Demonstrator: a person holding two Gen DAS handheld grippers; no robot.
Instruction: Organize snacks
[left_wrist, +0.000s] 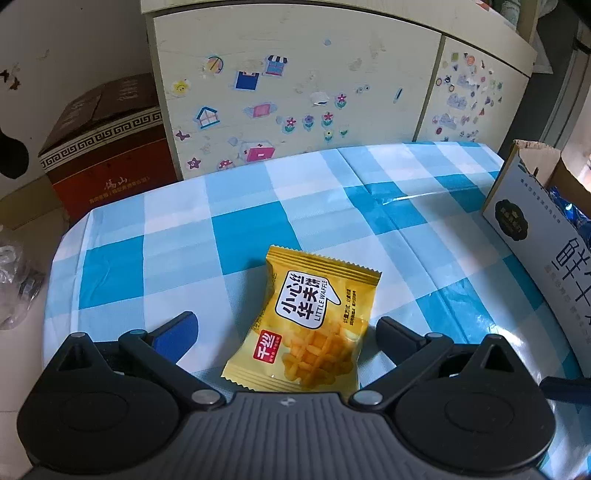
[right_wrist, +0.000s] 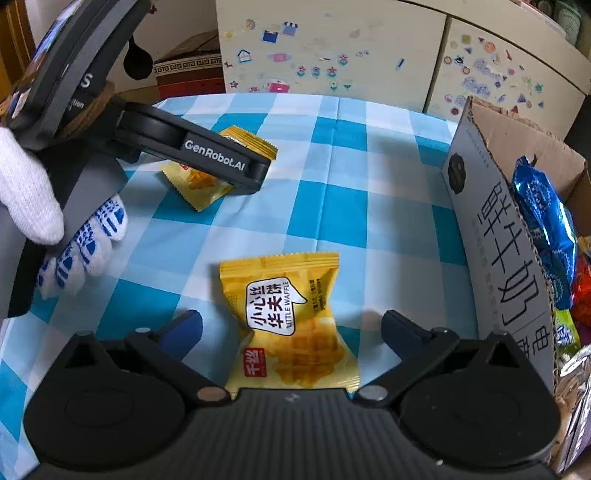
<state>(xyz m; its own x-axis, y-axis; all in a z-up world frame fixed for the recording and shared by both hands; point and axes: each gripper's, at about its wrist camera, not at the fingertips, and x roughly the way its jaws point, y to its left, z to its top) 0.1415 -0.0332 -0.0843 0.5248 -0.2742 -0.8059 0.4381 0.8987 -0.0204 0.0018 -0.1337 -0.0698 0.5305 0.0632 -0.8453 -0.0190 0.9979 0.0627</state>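
Two yellow "Little Waffle" snack packets lie flat on the blue-and-white checked tablecloth (left_wrist: 258, 206). One packet (left_wrist: 310, 325) lies between the wide-apart fingers of my left gripper (left_wrist: 286, 328), which is open and not touching it. In the right wrist view, the other packet (right_wrist: 291, 321) lies between the fingers of my right gripper (right_wrist: 291, 328), also open. The left gripper (right_wrist: 218, 158) shows there too, over the first packet (right_wrist: 199, 184). A cardboard box (right_wrist: 491, 221) at the right holds several snack bags (right_wrist: 546, 221).
A cream cabinet covered in stickers (left_wrist: 295, 92) stands behind the table. A red-brown carton (left_wrist: 107, 147) sits on the floor at the left. The cardboard box (left_wrist: 535, 221) stands at the table's right edge. A gloved hand (right_wrist: 74, 240) holds the left gripper.
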